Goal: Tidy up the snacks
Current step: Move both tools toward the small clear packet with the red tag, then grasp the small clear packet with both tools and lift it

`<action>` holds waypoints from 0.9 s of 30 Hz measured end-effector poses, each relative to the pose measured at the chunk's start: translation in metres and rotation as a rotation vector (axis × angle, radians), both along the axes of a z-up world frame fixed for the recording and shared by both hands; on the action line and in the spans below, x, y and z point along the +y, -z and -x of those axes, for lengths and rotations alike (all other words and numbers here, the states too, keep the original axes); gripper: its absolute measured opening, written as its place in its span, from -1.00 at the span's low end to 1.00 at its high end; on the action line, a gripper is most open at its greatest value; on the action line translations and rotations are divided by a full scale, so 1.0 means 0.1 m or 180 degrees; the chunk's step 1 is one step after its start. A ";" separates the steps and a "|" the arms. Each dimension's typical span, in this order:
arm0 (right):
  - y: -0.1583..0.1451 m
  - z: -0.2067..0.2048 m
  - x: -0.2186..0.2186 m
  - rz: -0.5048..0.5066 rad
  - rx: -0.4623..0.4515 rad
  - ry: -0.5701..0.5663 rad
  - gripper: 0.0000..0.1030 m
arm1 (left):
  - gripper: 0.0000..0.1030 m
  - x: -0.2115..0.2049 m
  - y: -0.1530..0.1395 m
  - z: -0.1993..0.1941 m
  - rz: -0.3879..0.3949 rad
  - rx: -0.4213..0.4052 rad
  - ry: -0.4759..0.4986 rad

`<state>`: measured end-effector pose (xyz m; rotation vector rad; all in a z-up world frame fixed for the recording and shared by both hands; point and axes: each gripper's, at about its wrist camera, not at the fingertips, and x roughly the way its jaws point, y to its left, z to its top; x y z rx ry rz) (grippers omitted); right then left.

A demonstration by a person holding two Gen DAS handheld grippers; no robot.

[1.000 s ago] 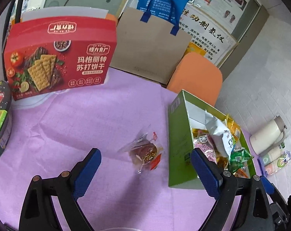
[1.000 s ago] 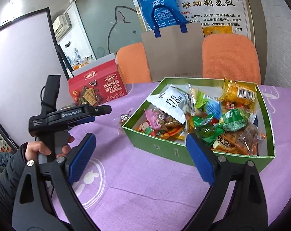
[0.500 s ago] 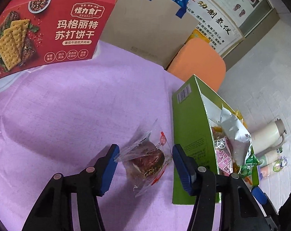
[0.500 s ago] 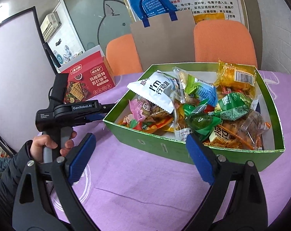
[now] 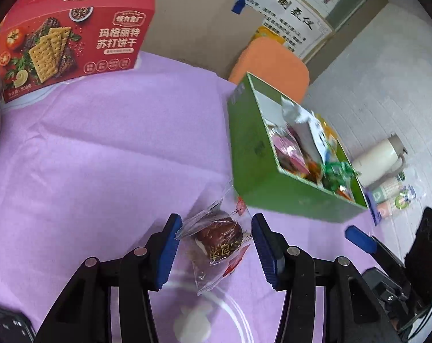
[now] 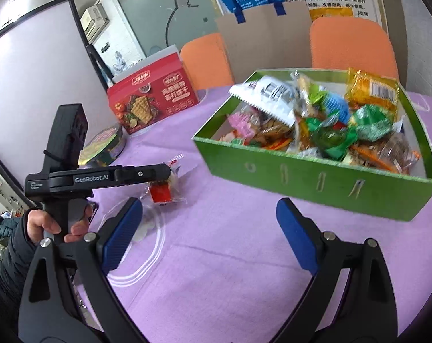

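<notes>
Now the left hand-held gripper (image 5: 214, 245) sits spread around a wrapped snack (image 5: 220, 237) on the counter (image 5: 101, 157). Its pads (image 5: 170, 245) barely touch the wrapper. Nearby, the right hand-held gripper (image 6: 210, 234) hangs spread wide by the green box (image 6: 316, 180).

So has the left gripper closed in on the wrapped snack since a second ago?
Yes. The left gripper advanced across the purple tablecloth and now brackets the wrapped snack, fingers narrower.

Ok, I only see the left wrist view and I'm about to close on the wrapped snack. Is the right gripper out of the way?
Observer: Yes. The right gripper is open and empty, short of the green box.
Operator: Any room in that box?
Observer: Little. Packets heap above the rim across its whole width.
Operator: Is the snack lying flat?
Observer: Yes. From the side, the snack rests on the cloth under the left gripper.
</notes>
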<state>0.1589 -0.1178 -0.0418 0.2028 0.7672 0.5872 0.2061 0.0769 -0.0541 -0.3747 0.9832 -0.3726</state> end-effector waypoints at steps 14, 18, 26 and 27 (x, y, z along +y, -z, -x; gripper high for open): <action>0.39 0.04 0.49 0.0209 0.0415 -0.0449 0.27 | 0.15 0.00 -0.05 0.47 0.0280 0.0049 0.0147; 0.39 -0.01 0.59 0.0233 0.0398 -0.0490 0.17 | 0.14 -0.07 0.01 0.44 0.0306 0.0083 0.0197; 0.42 -0.11 0.68 0.0204 0.0440 -0.0544 -0.12 | 0.09 -0.05 0.10 0.39 0.0368 0.0140 0.0250; 0.43 -0.12 0.69 0.0194 0.0449 -0.0553 -0.17 | 0.04 -0.06 0.11 0.39 0.0370 0.0152 0.0277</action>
